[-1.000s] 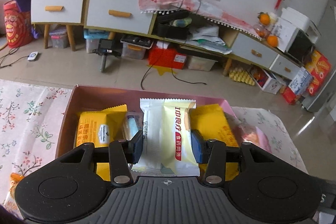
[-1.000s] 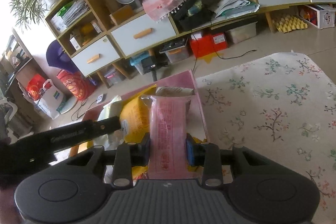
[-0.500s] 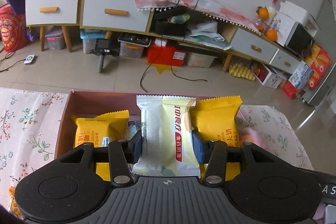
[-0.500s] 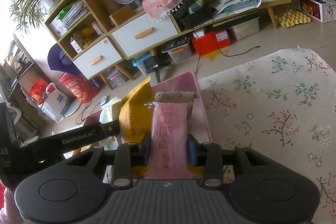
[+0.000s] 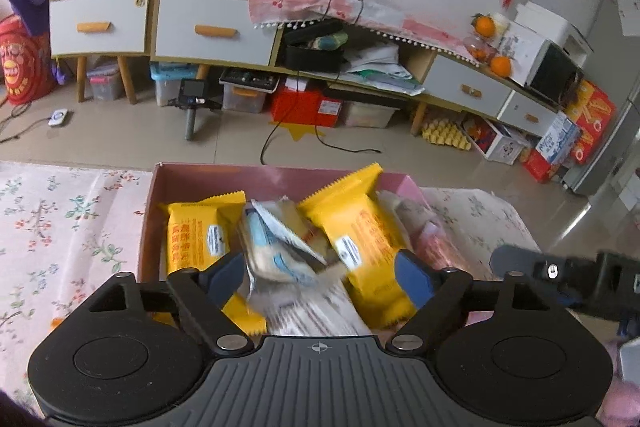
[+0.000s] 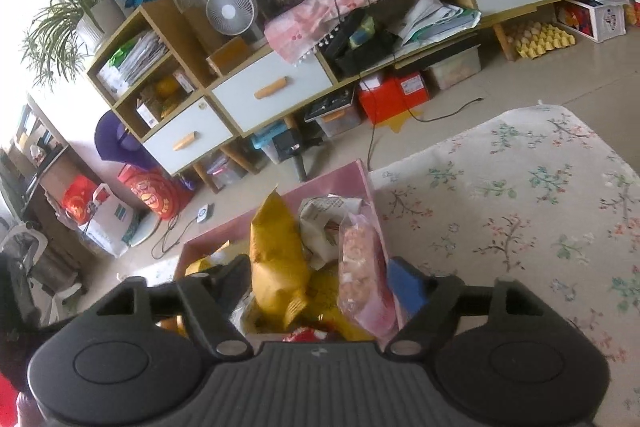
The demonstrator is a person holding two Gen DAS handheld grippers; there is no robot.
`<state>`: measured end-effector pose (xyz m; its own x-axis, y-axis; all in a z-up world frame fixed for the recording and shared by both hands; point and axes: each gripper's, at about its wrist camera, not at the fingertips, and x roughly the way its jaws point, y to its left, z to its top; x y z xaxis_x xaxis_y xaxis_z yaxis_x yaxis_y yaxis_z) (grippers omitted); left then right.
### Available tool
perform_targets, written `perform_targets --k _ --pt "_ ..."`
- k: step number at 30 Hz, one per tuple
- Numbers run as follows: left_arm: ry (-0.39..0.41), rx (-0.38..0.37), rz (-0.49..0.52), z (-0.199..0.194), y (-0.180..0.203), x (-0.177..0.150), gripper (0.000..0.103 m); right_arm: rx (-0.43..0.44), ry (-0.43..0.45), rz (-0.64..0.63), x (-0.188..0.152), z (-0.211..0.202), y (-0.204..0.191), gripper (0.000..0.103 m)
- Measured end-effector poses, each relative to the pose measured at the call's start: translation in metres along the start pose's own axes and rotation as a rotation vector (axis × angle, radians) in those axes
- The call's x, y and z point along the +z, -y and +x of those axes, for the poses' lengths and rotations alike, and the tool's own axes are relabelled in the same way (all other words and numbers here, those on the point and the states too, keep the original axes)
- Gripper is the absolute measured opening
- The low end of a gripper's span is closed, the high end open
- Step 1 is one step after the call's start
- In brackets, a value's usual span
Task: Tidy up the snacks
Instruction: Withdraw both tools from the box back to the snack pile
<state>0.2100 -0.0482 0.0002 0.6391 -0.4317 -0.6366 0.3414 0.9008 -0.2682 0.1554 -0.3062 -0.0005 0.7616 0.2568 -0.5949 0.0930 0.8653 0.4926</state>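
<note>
Pink cardboard forms the box (image 5: 276, 175) at the centre of both views, set on a table (image 5: 68, 223) under a floral cloth and packed with snacks. Seen from the left wrist, the left gripper (image 5: 320, 277) hangs over the box with its blue-padded jaws spread wide, pinching nothing. Between and below those jaws lies a blurred white packet (image 5: 316, 311), and just beyond it a white-and-blue packet (image 5: 276, 247) sits tilted among the rest. One yellow packet (image 5: 200, 231) lies at the left of the box; a second yellow packet (image 5: 360, 231) leans across the right half. Pink-wrapped snacks show at the box's right edge, partly hidden. The right gripper (image 6: 320, 281), seen from its own camera, is likewise spread over the box, gripping nothing. A pink packet (image 6: 360, 267) stands on end just inside its right finger, whether touching the pad cannot be told, and an upright yellow packet (image 6: 276, 251) stands near its left finger. Behind them lies a crumpled white wrapper (image 6: 324, 211). Beyond the table, a low cabinet (image 5: 208, 23) with white drawers lines the wall.
</note>
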Motion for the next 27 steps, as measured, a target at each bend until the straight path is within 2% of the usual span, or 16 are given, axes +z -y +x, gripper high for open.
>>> perform_targets --k 8,12,16,22,27 --pt "-0.010 0.028 0.058 -0.049 0.009 -0.022 0.093 -0.038 0.000 -0.010 -0.011 -0.035 -0.007 0.077" --pt "-0.006 0.059 0.130 -0.075 0.013 -0.037 0.097 -0.059 -0.022 -0.052 -0.019 -0.052 -0.012 0.078" --pt "-0.018 0.093 0.163 -0.099 0.012 -0.054 0.097 -0.076 -0.033 -0.092 -0.031 -0.068 -0.013 0.083" --pt "-0.037 0.096 0.172 -0.122 0.004 -0.092 0.098 -0.072 -0.029 -0.125 -0.052 -0.088 -0.008 0.087" --pt "-0.068 0.103 0.151 -0.125 -0.003 -0.120 0.098 -0.027 -0.026 -0.116 -0.083 -0.093 0.006 0.088"
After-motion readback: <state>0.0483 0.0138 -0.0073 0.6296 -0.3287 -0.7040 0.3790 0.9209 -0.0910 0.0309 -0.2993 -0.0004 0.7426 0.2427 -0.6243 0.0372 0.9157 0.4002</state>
